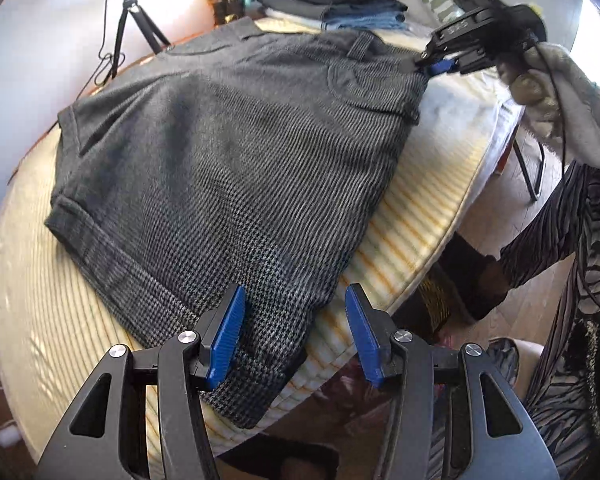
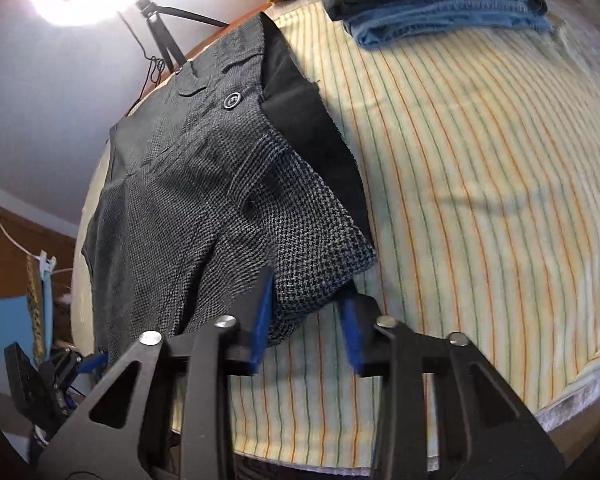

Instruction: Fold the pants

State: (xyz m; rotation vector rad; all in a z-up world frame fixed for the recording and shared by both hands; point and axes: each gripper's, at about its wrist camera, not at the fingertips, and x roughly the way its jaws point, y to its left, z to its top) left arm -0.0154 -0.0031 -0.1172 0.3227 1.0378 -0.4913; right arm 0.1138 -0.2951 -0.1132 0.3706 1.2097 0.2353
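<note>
The left gripper (image 1: 296,332) points steeply down, its blue pads (image 1: 226,340) standing apart with a corner of cloth lying loose between them, touched by neither. The right gripper (image 2: 306,316) also points steeply down, its jaws narrowed about a fold of cloth that sits between the blue pads (image 2: 262,320). From the left wrist camera the right gripper shows far ahead and to the right, carried by a gloved hand (image 1: 556,92) with a patterned sleeve (image 1: 572,232) behind it.
</note>
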